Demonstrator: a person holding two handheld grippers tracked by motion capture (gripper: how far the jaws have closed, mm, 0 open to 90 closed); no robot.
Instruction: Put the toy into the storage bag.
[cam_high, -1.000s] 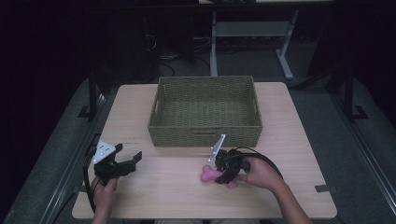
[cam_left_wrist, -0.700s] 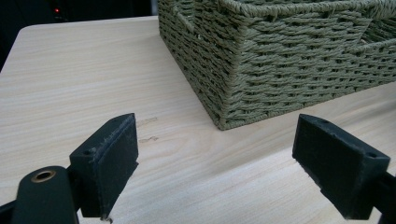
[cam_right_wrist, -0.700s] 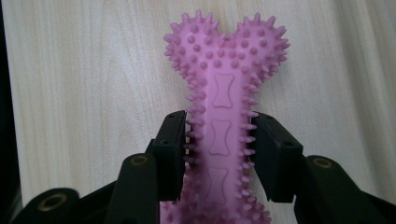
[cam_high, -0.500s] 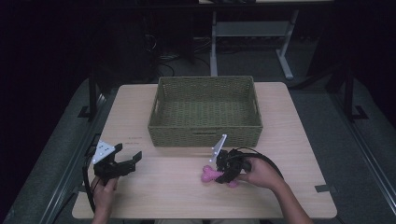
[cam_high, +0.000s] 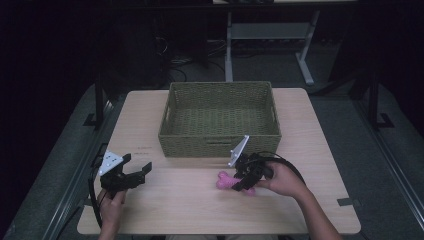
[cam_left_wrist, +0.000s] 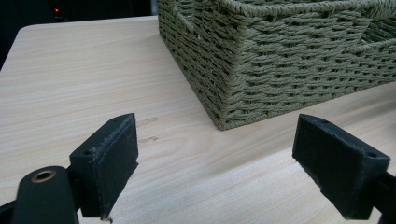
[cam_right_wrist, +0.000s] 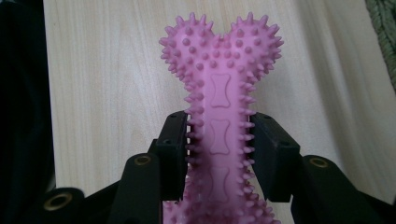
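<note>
A pink spiky bone-shaped toy (cam_high: 225, 181) lies on the wooden table just in front of the woven basket (cam_high: 220, 139). My right gripper (cam_high: 241, 182) is shut on its shaft. In the right gripper view both pads press the shaft's sides, my right gripper (cam_right_wrist: 219, 154) holds it low down, and the toy's knobbed end (cam_right_wrist: 219, 56) points away over the tabletop. My left gripper (cam_high: 137, 162) rests at the table's front left, held by a hand, open. In the left gripper view my left gripper (cam_left_wrist: 215, 158) has only bare table between its jaws, and the basket's corner (cam_left_wrist: 280, 70) stands ahead.
The green woven basket sits at the table's far middle, and its inside looks bare. The table's edges (cam_high: 215, 231) drop to a dark floor. A metal stand (cam_high: 270, 40) and cables lie beyond the far edge. A dark tape mark (cam_high: 345, 202) is near the front right.
The right hand has shifted slightly at the pink toy, settling its gripper onto the shaft. The left gripper and the basket have stayed where they were.
</note>
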